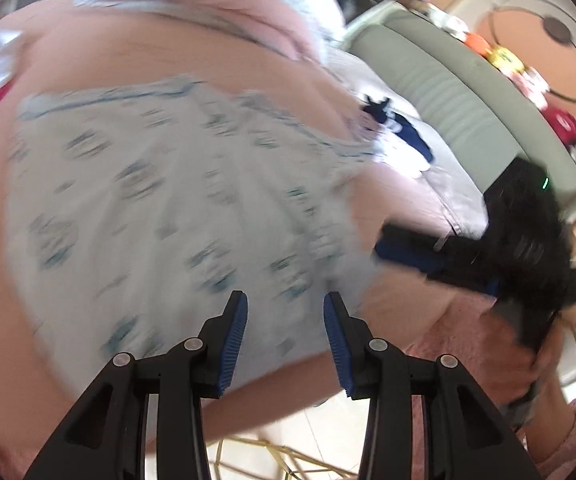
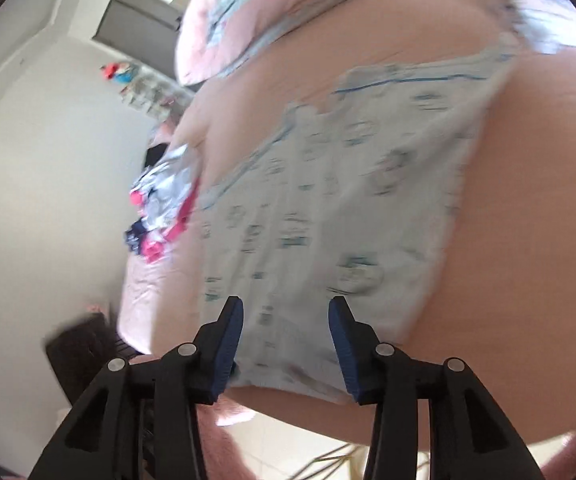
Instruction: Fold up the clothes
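Note:
A pale blue garment [image 1: 176,208] with small teal prints lies spread flat on a pink bed sheet [image 1: 136,52]; the right wrist view shows the same garment [image 2: 327,208]. My left gripper [image 1: 286,300] hovers open over its near edge, nothing between the fingers. My right gripper [image 2: 286,304] is open as well, above the garment's near hem. In the left wrist view the right gripper [image 1: 427,256] appears at the right, its blue pads beside the garment's right edge, held by a hand in a pink sleeve [image 1: 567,432]. Both views are motion-blurred.
A pink quilt [image 1: 192,4] is bunched at the bed's far side. Other clothes lie in a heap [image 2: 164,208] at the bed's left and a navy-and-white piece [image 1: 399,132] at its right. A grey padded headboard [image 1: 459,96] runs along the right. Pale floor [image 2: 288,440] shows below.

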